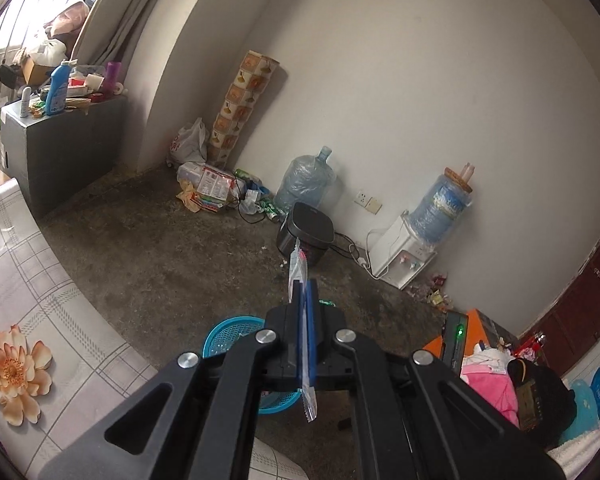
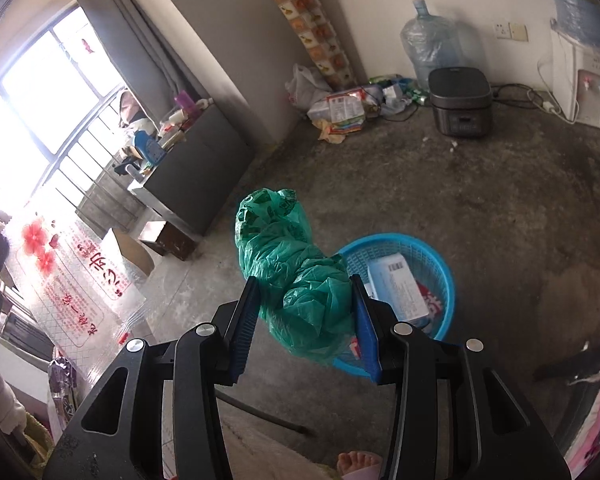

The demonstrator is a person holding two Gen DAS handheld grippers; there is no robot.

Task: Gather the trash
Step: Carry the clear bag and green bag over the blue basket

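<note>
Blue pads of the left gripper point(image 1: 305, 292) are pinched flat on a thin clear wrapper point(image 1: 299, 266), which sticks out past the fingertips and trails behind them. Over on the right gripper point(image 2: 306, 292), the jaws clamp a crumpled green plastic bag point(image 2: 296, 276), with the blue basket point(image 2: 446, 280) just beyond and below, a white box point(image 2: 398, 284) inside.

A crumpled translucent green plastic bag point(image 2: 296, 280) carries darker green print. The round plastic mesh basket point(image 2: 444, 276) is bright blue, holding a white box with black print point(image 2: 396, 284). The flat sachet wrapper point(image 1: 299, 268) is clear-white with pink marks. Finger pads point(image 2: 244, 316) are ribbed blue on black arms. The concrete floor point(image 2: 500, 208) is mottled grey-brown.
</note>
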